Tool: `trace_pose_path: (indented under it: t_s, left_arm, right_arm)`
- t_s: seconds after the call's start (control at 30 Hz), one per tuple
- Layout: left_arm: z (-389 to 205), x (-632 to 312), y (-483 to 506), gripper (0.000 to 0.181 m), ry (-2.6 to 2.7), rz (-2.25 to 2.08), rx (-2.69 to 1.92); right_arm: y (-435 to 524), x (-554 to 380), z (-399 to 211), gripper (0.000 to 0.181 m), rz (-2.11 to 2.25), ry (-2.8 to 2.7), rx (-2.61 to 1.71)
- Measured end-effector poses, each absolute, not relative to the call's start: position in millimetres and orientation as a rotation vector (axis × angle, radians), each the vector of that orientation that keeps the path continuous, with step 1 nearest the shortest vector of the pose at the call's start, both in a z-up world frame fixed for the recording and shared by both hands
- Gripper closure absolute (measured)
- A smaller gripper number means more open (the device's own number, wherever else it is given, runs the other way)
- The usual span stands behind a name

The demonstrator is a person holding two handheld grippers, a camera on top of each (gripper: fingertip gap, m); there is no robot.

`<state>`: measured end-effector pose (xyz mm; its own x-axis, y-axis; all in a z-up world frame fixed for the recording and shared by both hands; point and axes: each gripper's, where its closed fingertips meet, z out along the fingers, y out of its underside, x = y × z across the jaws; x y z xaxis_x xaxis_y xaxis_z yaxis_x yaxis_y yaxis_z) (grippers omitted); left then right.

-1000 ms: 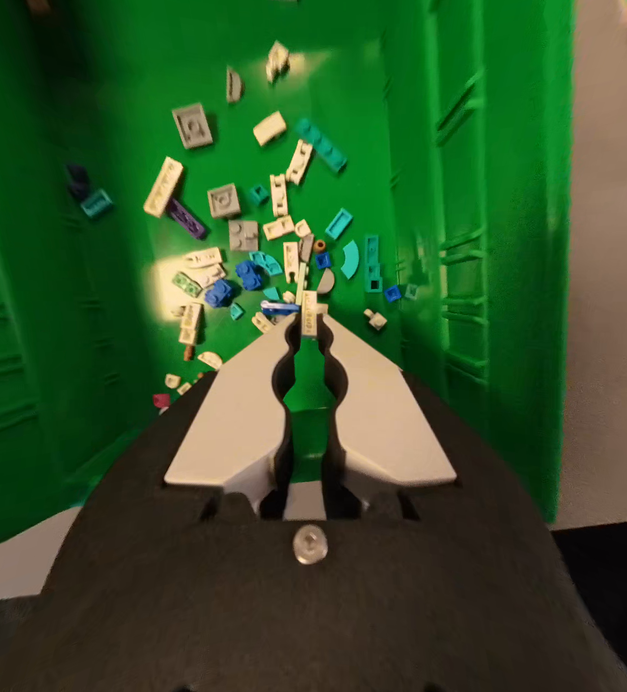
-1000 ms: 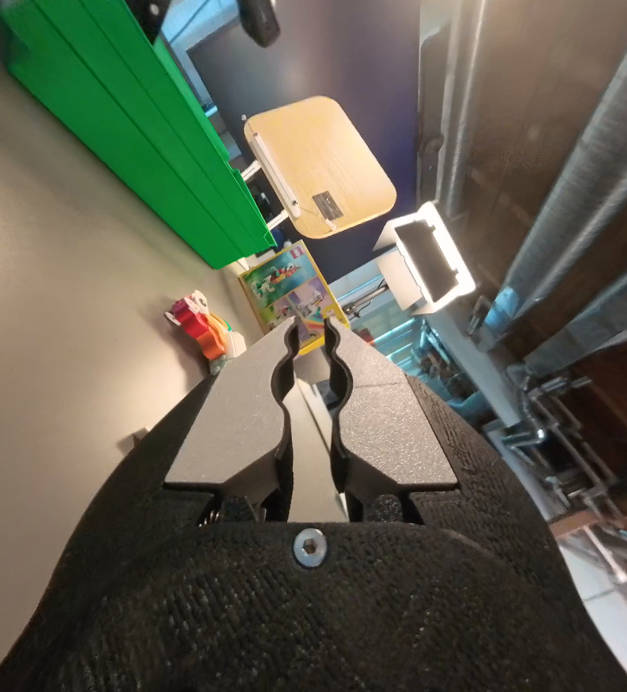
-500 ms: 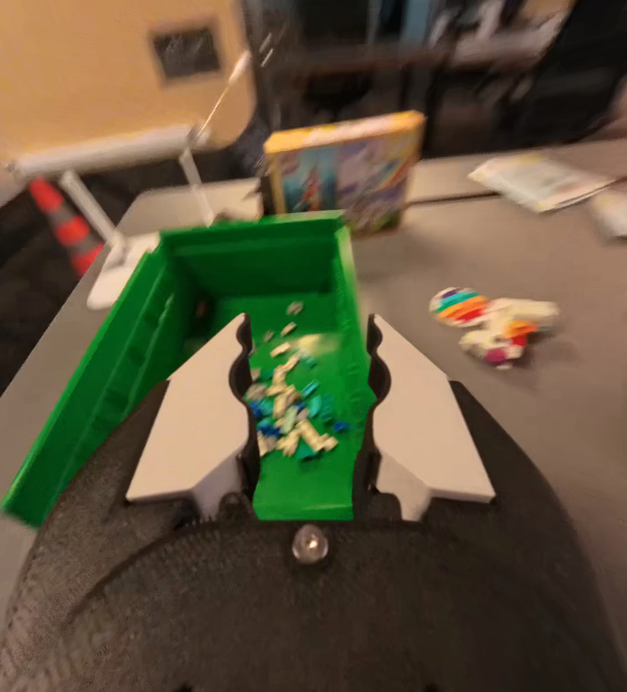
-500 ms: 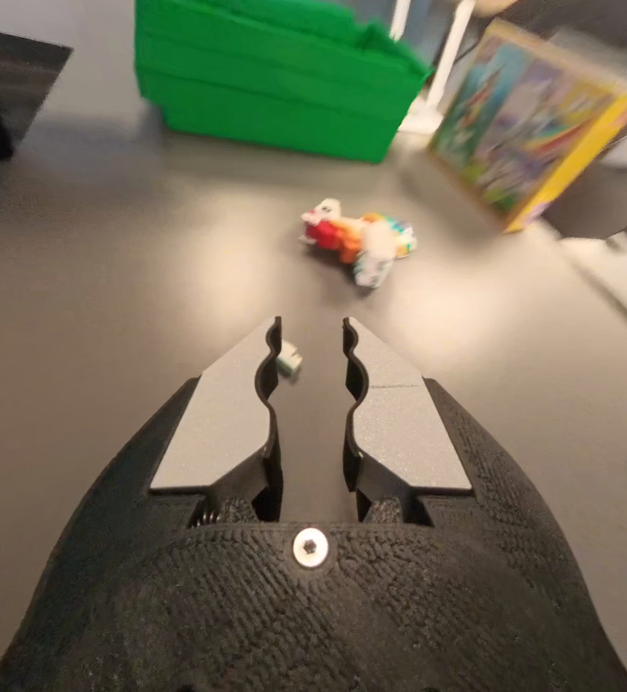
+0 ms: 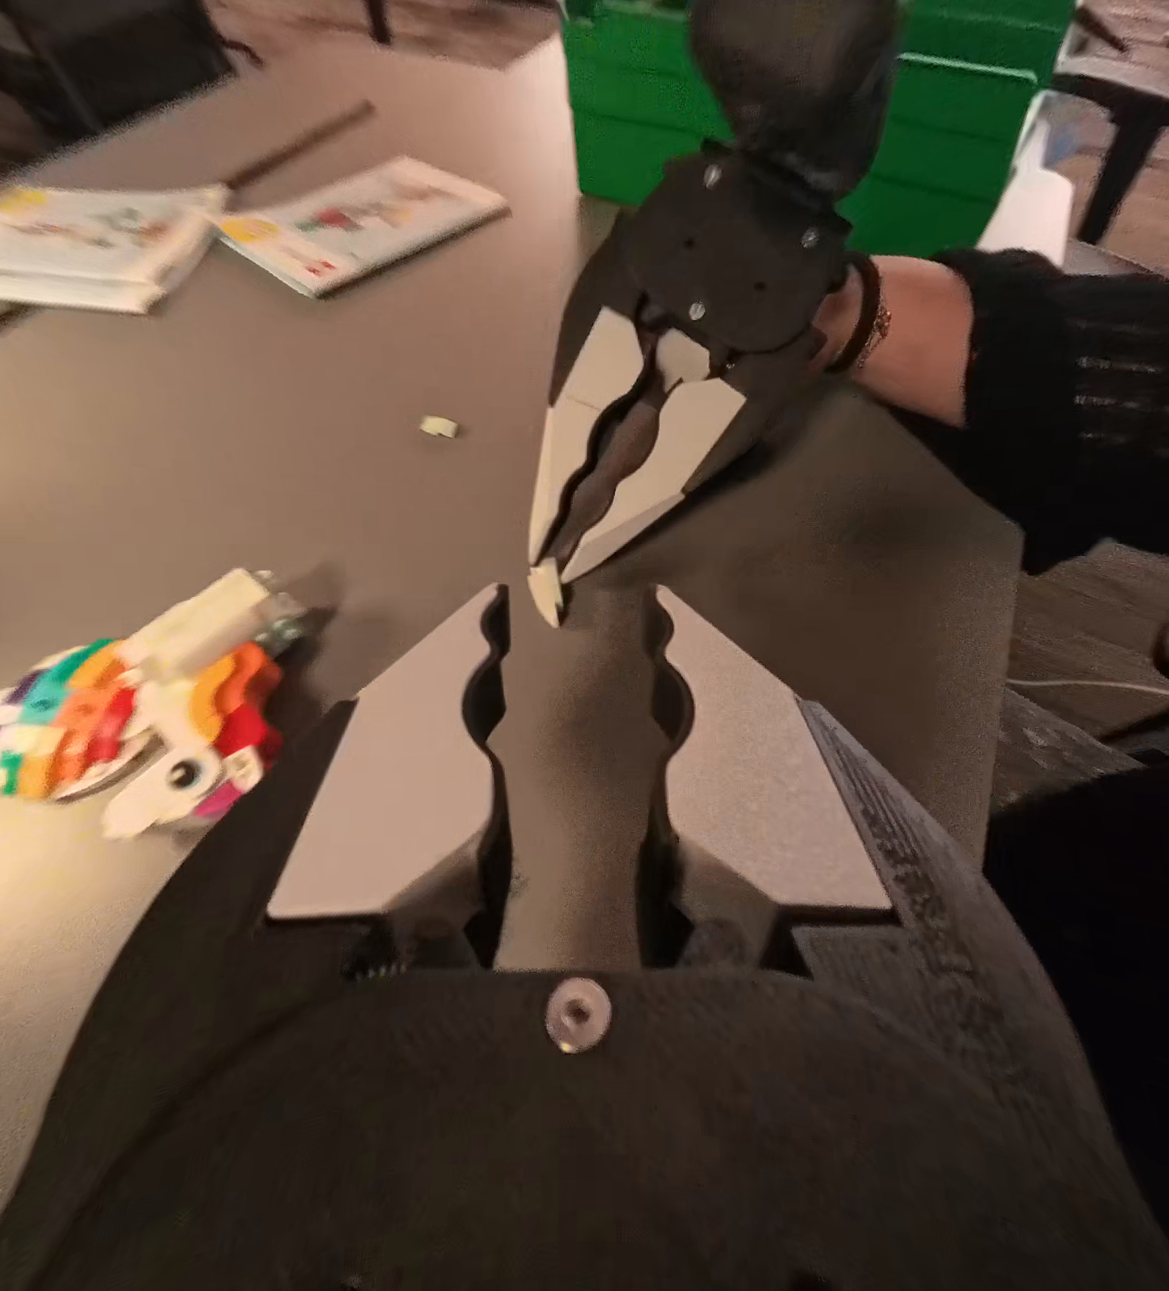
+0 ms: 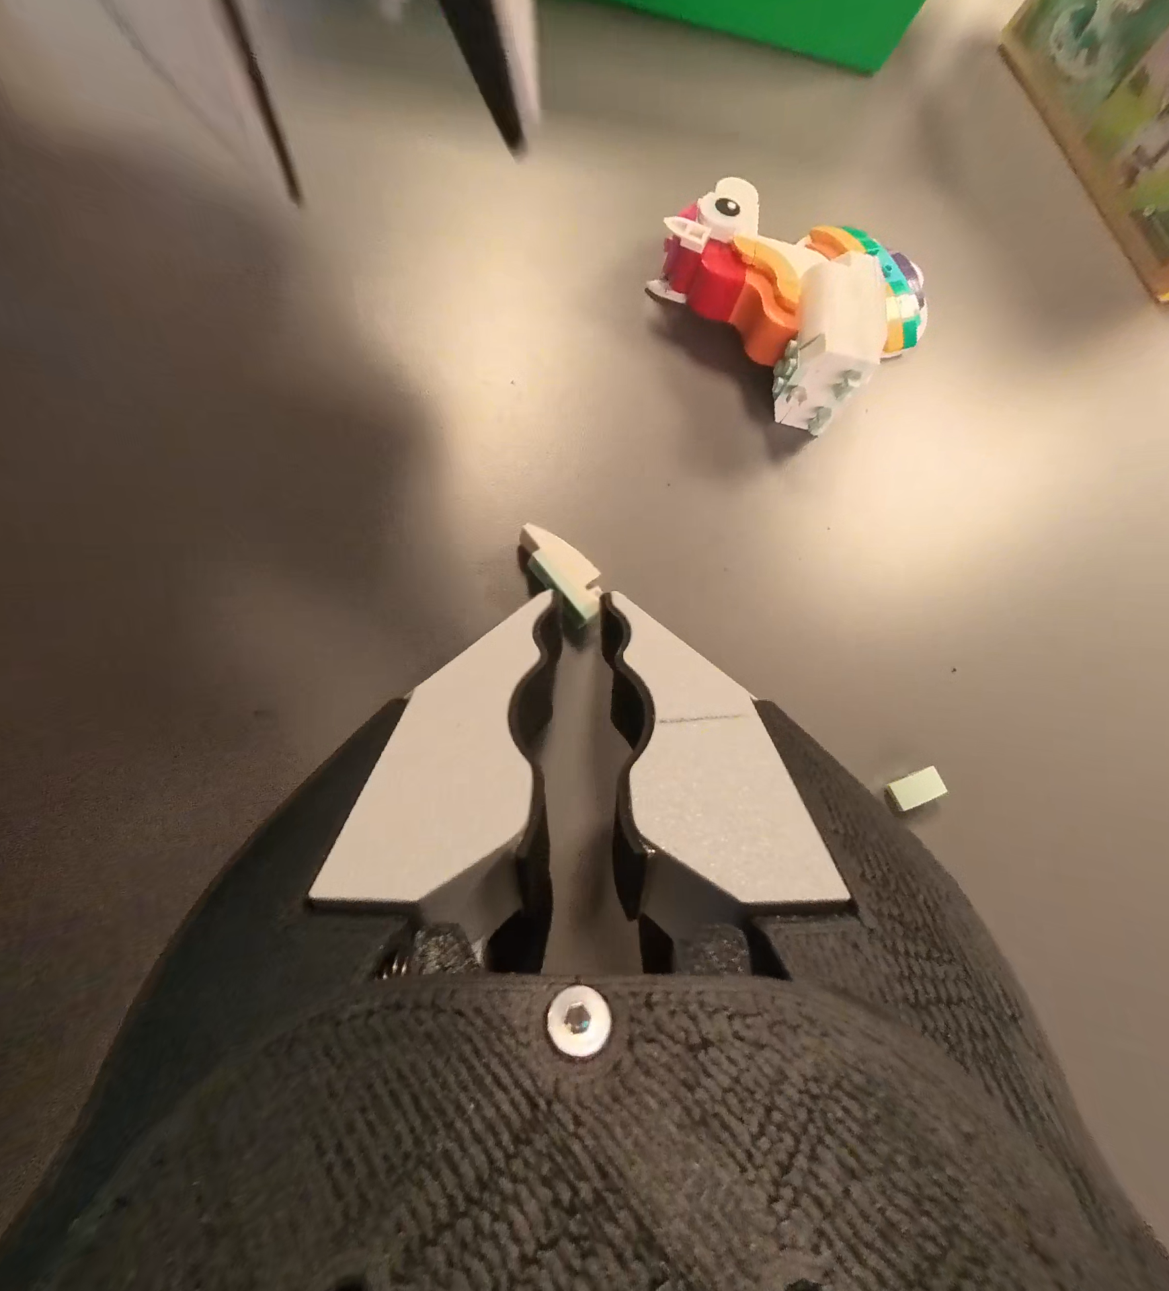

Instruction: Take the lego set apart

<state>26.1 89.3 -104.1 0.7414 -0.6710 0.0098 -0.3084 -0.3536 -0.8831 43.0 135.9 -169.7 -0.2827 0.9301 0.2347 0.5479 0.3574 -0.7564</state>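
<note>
The lego model, a white and rainbow-coloured figure, lies on its side on the grey table, left of my left gripper. It also shows in the right wrist view, ahead and to the right. My left gripper is open and empty, low over the table. My right gripper is shut on a small white and pale green piece at the table surface. In the left wrist view the right gripper points down with the piece at its tips, just ahead of my left fingertips.
A green bin stands at the back, with booklets to the left of it. A loose pale piece lies on the table, another beside my right gripper. The set's box stands far right. A hand holds the right gripper. The tips of one gripper are about 9 cm away from the tips of the other. Both grippers' tips are roughly 15 cm from the lego model.
My left gripper let go of a pale piece over the green bin, opened, and swung across to the table. My right gripper came down to the table and closed on the small piece.
</note>
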Motion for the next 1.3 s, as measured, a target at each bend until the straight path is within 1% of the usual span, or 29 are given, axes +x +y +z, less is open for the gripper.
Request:
trace_pose_path:
  t_s: [0.13,0.23,0.27,0.33,0.37,0.5,0.53,0.6,0.63,0.7,0.8,1.07,1.13,1.17,1.23,1.3]
  left_arm:
    - [-141.3,29.1,111.3,0.143,0.774,-0.675,-2.15]
    - [-147.5,37.7,114.3,0.144,0.656,-1.041,-2.227]
    - [-144.6,41.1,112.9,0.147,0.613,-1.173,-2.217]
    - [-138.4,42.5,112.6,0.17,0.545,-1.326,-2.169]
    - [-135.8,41.8,113.0,0.172,0.529,-1.35,-2.14]
    - [-128.6,38.9,112.3,0.173,0.612,-1.234,-2.075]
    - [-124.7,38.5,111.6,0.173,0.657,-1.193,-2.043]
    - [-121.7,37.0,112.0,0.174,0.754,-1.064,-1.987]
    - [-118.0,39.4,109.2,0.174,0.811,-1.028,-1.938]
    - [-112.4,45.6,103.8,0.174,0.886,-0.984,-1.871]
    - [-113.3,50.5,101.2,0.173,0.956,-0.903,-1.836]
    - [-120.9,54.4,95.4,0.173,1.04,-0.776,-1.805]
    - [-123.1,51.3,97.6,0.165,1.058,-0.701,-1.808]
    - [-123.2,50.9,96.2,0.165,1.074,-0.695,-1.803]
    - [-122.7,51.6,93.3,0.167,1.09,-0.712,-1.795]
    - [-124.3,52.3,92.3,0.172,1.102,-0.714,-1.798]
  right_arm:
    - [128.5,37.7,-158.6,0.173,0.599,-1.924,-0.964]
    - [123.1,32.3,-146.6,0.173,0.5,-1.874,-0.768]
    - [120.6,31.2,-142.3,0.173,0.49,-1.857,-0.728]
    - [116.7,30.3,-133.0,0.173,0.49,-1.818,-0.671]
    - [116.8,30.1,-129.7,0.173,0.483,-1.802,-0.657]
    - [115.7,29.9,-121.1,0.173,0.537,-1.745,-0.684]
    - [115.2,30.4,-117.1,0.171,0.632,-1.723,-0.751]
    - [111.8,32.8,-106.6,0.161,0.916,-1.673,-0.908]
    - [111.8,34.2,-102.6,0.16,1.04,-1.648,-0.983]
    - [111.1,36.5,-100.5,0.162,1.208,-1.631,-1.08]
    - [102.2,40.0,-98.0,0.172,1.347,-1.646,-1.108]
    - [94.6,43.5,-109.7,0.175,1.245,-1.766,-1.067]
    - [96.7,43.7,-113.2,0.175,1.194,-1.784,-1.062]
    - [97.2,43.7,-114.3,0.175,1.174,-1.791,-1.058]
    - [96.5,43.6,-116.9,0.175,1.144,-1.81,-1.048]
    - [94.0,43.8,-119.6,0.175,1.125,-1.834,-1.033]
